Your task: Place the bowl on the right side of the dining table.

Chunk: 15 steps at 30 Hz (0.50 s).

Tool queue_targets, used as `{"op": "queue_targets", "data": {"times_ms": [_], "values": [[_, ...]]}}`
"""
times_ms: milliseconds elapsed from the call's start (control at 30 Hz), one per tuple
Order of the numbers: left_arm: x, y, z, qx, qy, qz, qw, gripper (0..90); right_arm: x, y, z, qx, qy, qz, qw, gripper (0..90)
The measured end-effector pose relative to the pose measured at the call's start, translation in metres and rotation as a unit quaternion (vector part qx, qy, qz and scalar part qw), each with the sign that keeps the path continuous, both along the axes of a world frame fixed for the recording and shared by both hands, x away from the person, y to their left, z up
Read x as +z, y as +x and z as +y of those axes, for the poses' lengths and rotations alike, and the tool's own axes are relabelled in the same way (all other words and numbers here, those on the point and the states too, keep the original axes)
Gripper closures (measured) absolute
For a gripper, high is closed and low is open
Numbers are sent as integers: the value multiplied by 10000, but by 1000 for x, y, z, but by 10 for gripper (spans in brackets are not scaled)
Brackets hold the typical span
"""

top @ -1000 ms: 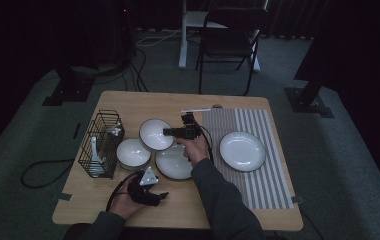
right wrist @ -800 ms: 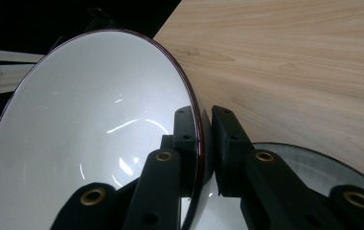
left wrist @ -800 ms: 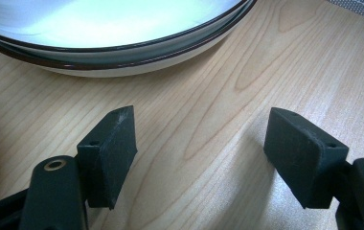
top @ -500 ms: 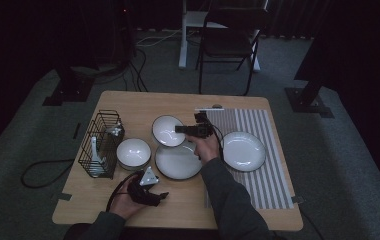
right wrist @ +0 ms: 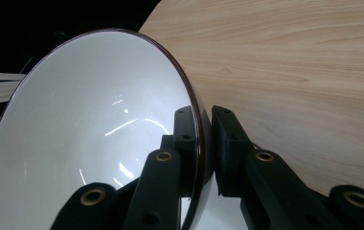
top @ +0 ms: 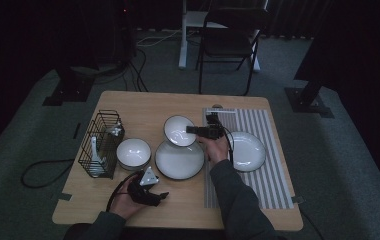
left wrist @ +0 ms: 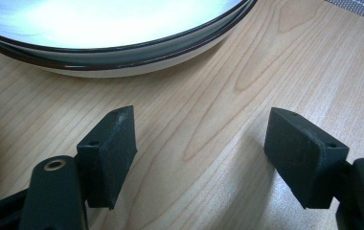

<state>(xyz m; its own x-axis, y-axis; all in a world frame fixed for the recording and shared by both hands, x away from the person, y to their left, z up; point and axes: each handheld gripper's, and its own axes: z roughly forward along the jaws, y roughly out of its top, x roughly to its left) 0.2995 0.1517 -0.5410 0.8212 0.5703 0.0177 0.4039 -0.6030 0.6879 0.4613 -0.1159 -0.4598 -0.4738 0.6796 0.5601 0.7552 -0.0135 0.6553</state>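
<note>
We find the right gripper (right wrist: 203, 143) clamped on the rim of a white bowl (right wrist: 94, 139), one jaw inside, one outside, holding it tilted above the table (top: 143, 105) beside the large plate (top: 179, 160). We judge the bowl rigid, glazed, slippery and breakable; a deeper bite on the rim seems safer. The left gripper (left wrist: 199, 153) rests open and empty on the table.
</note>
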Motion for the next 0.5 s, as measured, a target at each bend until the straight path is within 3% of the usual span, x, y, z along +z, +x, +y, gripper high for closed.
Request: {"op": "queue_targets", "data": {"times_ms": [500], "values": [[0,0,0,-12,-3,1,10000,273,-9,-6,-45,-438,-39,30,9990,818]]}}
